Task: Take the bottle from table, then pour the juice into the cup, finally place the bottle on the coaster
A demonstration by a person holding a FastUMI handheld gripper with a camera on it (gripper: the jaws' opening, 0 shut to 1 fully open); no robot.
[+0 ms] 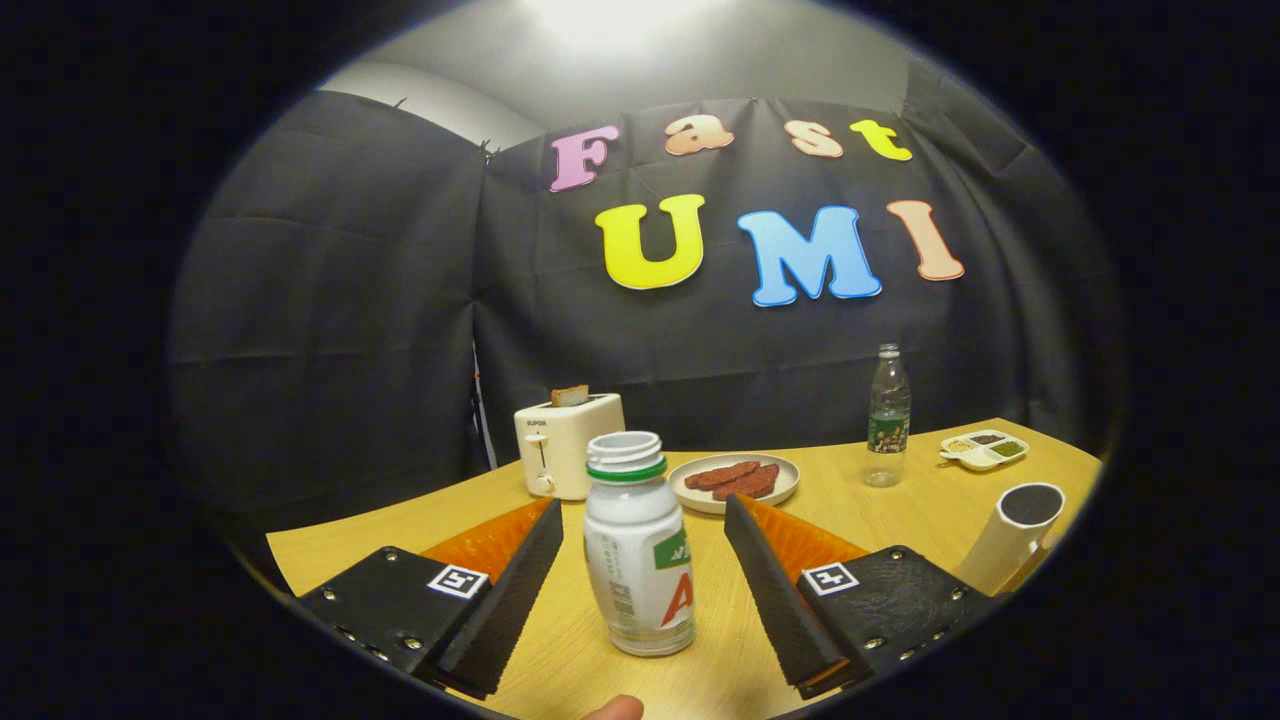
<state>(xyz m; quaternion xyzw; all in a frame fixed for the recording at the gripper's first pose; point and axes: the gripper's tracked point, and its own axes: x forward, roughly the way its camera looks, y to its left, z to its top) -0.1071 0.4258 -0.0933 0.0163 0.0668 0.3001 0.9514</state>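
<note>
A: Where do we stand with the claw (640, 560)?

B: We see it spread wide, both fingers (510, 590) apart and touching nothing. The white bottle (640, 545) stands upright on the table (900, 500) right between them, with a gap on each side.

A: Do we see a cap on it?

B: We see none on it; the mouth is open, with a green ring just below the rim. The label has green and red print that we leave unread.

A: And the cup?

B: We take the white cup (1015, 535) with a dark inside to be it, tilted in our view by the lens, standing off to the right beyond the right finger. A coaster we cannot make out with any certainty.

A: What else do we have on the table?

B: Beyond the bottle we see a plate (735, 480) with reddish-brown slices on it. To its left is a cream toaster (568, 445) with a piece of toast (570, 395) sticking up from its slot. Further right stands a clear plastic bottle (887, 420) with a dark label, and near it a small divided dish (985, 450) with bits of food in its sections.

A: Anything close to us?

B: A fingertip (615, 708) shows below the bottle, nearest to us.
</note>
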